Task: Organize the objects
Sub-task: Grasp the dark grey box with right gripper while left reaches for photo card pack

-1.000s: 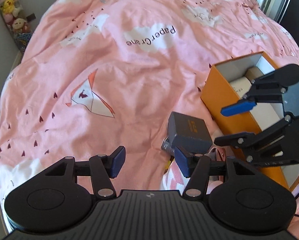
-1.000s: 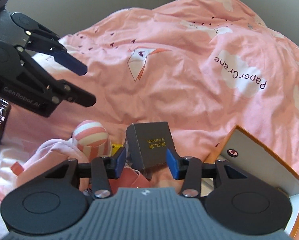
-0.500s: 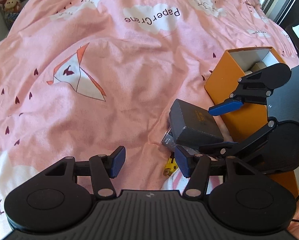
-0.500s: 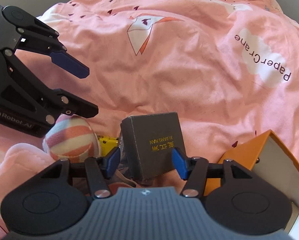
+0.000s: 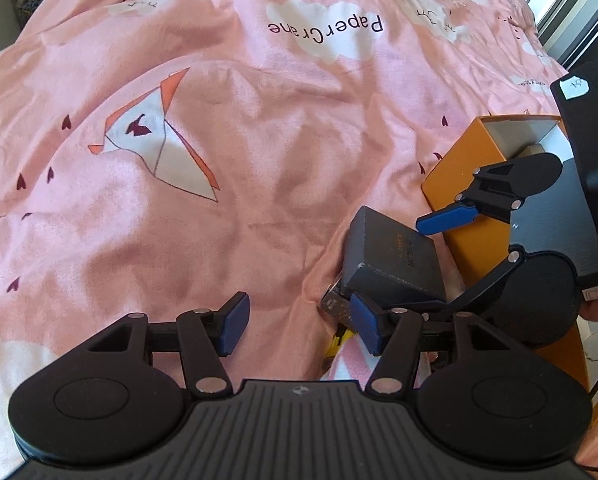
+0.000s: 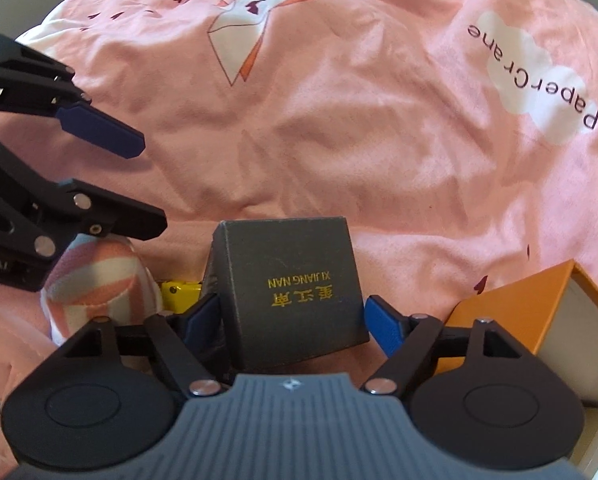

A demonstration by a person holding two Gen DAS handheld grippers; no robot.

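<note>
Lowered right tool jaws are opening around dark box.

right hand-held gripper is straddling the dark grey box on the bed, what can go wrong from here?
1. The right hand-held gripper has its jaws opening around the dark grey box, which sits tilted on soft clutter; a closing grip may skew it.
2. The left hand-held gripper hovers right beside it, so the two could collide.
3. The orange box stands close; a lift could knock its wall.
</note>
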